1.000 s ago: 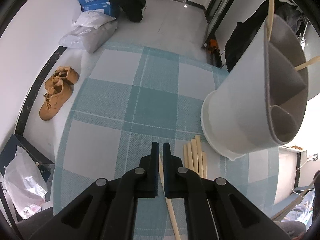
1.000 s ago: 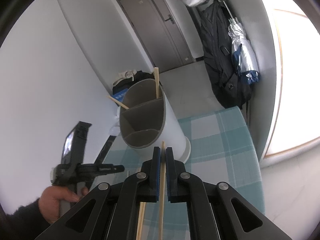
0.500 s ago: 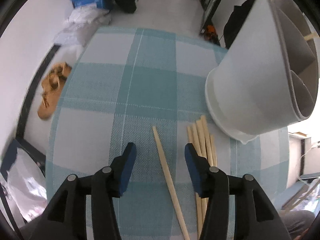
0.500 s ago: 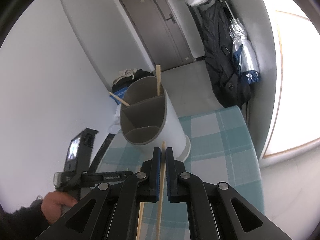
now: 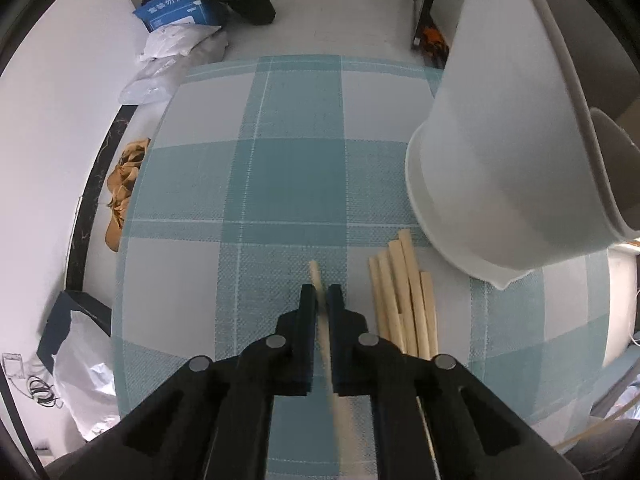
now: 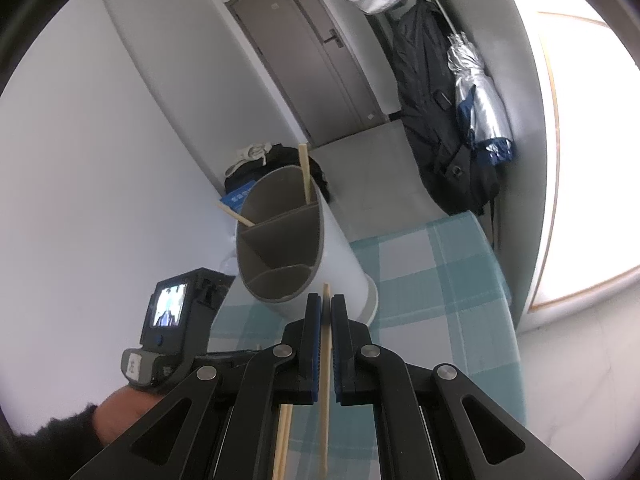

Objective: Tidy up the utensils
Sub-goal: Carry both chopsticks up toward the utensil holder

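Left wrist view: left gripper (image 5: 321,294) clamped on a single chopstick (image 5: 314,274) flat on the checked tablecloth (image 5: 288,184), beside the loose bundle (image 5: 404,292); thin hold, could pivot or slip when lifted. Right wrist view: right gripper (image 6: 326,304) closed on another chopstick (image 6: 326,344) before the divided holder (image 6: 280,240); could hit the rim and miss

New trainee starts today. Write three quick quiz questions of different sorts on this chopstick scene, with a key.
1. True or false: the left gripper is shut on a chopstick that lies apart from the loose bundle on the tablecloth.
2. How many chopsticks already stand in the holder? A) none B) two C) five
3. Fill in: the right gripper is shut on a ____.

Key: 1 true; 2 B; 3 chopstick
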Action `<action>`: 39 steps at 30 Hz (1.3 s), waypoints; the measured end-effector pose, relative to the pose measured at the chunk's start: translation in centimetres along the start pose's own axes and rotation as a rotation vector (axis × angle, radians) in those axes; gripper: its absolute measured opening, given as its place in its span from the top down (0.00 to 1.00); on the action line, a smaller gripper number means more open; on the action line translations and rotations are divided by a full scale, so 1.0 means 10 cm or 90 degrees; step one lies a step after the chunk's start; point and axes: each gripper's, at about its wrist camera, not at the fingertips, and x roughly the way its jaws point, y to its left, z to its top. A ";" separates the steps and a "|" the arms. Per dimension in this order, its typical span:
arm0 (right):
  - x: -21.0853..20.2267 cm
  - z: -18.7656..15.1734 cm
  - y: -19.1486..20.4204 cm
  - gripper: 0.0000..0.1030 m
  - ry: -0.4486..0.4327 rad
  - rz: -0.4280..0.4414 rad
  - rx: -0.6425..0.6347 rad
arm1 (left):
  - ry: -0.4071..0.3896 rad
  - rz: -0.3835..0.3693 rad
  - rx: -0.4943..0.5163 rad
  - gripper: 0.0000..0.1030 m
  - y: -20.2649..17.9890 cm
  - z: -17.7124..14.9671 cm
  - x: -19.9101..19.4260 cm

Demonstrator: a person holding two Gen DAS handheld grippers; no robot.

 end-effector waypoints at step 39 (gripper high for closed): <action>-0.22 -0.22 0.73 0.96 -0.068 0.025 -0.153 | -0.373 -0.201 0.125 0.99 -0.16 -0.76 -1.50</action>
